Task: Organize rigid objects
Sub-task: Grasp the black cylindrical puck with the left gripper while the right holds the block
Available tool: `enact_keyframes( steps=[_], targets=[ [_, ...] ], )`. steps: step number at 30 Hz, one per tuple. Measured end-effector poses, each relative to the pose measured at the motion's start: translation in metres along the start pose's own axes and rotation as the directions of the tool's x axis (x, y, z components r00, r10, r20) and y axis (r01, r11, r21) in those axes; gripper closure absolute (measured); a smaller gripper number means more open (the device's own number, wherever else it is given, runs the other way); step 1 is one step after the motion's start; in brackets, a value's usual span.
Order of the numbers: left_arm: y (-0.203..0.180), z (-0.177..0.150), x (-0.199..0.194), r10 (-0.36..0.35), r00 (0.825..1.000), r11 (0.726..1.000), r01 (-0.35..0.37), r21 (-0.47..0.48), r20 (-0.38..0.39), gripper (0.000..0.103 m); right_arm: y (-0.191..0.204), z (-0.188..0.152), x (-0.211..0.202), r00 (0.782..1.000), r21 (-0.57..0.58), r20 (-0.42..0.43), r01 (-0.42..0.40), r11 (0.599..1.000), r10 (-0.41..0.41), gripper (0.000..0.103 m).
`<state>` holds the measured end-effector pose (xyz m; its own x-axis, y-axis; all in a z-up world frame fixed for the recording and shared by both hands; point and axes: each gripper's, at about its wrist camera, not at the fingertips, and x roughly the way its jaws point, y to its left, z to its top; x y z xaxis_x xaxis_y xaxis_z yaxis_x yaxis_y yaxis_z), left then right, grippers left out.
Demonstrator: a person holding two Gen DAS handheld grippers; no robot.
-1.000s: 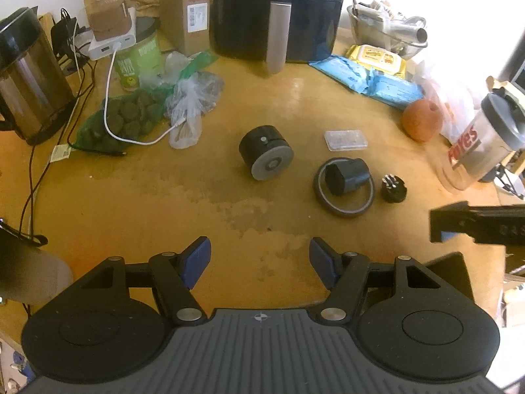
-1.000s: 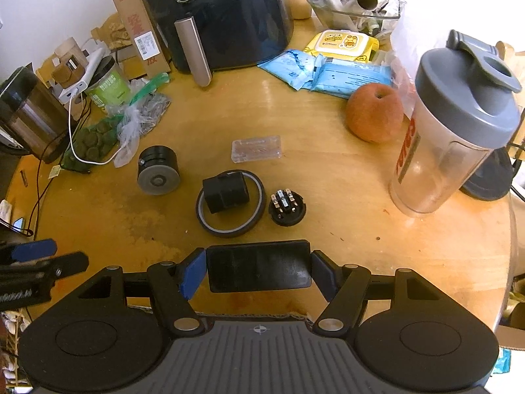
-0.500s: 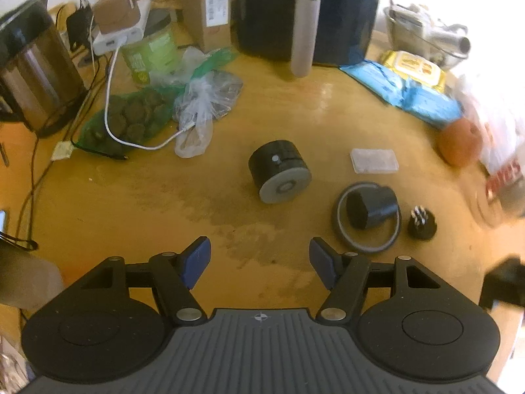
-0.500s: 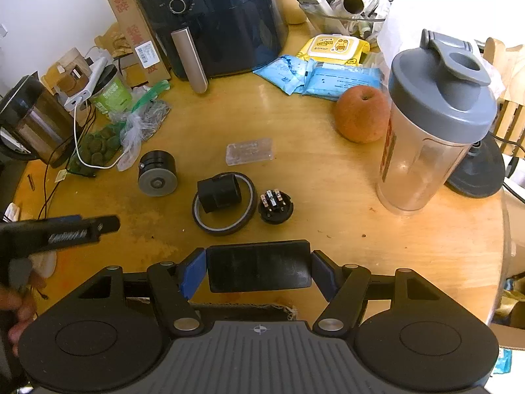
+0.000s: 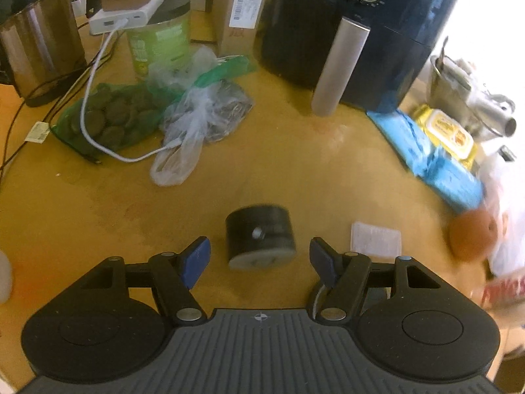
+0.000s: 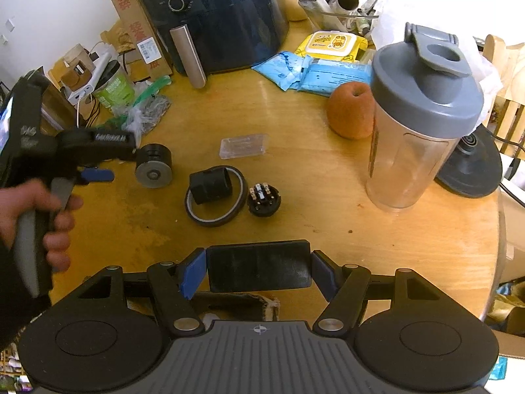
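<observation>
A black cylinder with a grey face (image 5: 260, 235) lies on its side on the wooden table, just ahead of and between the open fingers of my left gripper (image 5: 259, 259); no contact shows. In the right wrist view the cylinder (image 6: 154, 165) sits next to the left gripper (image 6: 98, 164). My right gripper (image 6: 259, 271) is shut on a flat black rectangular block (image 6: 259, 266), held above the table's near edge. A black tape ring (image 6: 215, 202) with a small black block (image 6: 211, 185) inside it, a round black plug (image 6: 263, 196) and a clear plastic case (image 6: 243, 145) lie mid-table.
A dark air fryer (image 6: 216, 16) stands at the back. A shaker bottle (image 6: 416, 124) and an orange fruit (image 6: 349, 111) are at the right. Blue and yellow packets (image 6: 315, 65), plastic bags (image 5: 183, 115), a green tub (image 5: 157, 42), a kettle (image 5: 36, 36) and a white cable (image 5: 95, 98) crowd the back.
My left gripper has moved forward and down toward the black cylinder, which now lies between its open fingers. My right gripper has stayed put with the black block.
</observation>
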<state>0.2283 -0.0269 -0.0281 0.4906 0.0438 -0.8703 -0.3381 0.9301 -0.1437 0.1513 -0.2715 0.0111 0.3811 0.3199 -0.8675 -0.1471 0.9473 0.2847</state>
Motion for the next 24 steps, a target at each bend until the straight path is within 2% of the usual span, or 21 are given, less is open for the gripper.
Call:
enact_keyframes(
  steps=[10,12,13,24],
  targets=[
    [-0.003,0.012,0.041,-0.011,0.999,0.999,0.009,-0.042,-0.033,0.038,-0.020,0.000,-0.004,1.000,0.007,-0.003,0.002,1.000,-0.002,0.032],
    [-0.001,0.014,0.045,-0.017,0.999,0.998,0.015,-0.054,-0.045,0.042,-0.023,-0.001,-0.005,1.000,0.014,-0.003,0.004,1.000,-0.004,0.032],
    [-0.001,0.015,0.047,-0.021,0.999,0.998,0.018,-0.056,-0.049,0.046,-0.024,-0.002,-0.006,1.000,0.017,-0.004,0.004,1.000,-0.004,0.032],
    [0.002,0.016,0.040,-0.039,0.996,0.999,0.039,-0.002,-0.077,0.047,-0.027,-0.004,-0.008,1.000,0.047,0.004,-0.008,0.999,0.007,0.032]
  ],
)
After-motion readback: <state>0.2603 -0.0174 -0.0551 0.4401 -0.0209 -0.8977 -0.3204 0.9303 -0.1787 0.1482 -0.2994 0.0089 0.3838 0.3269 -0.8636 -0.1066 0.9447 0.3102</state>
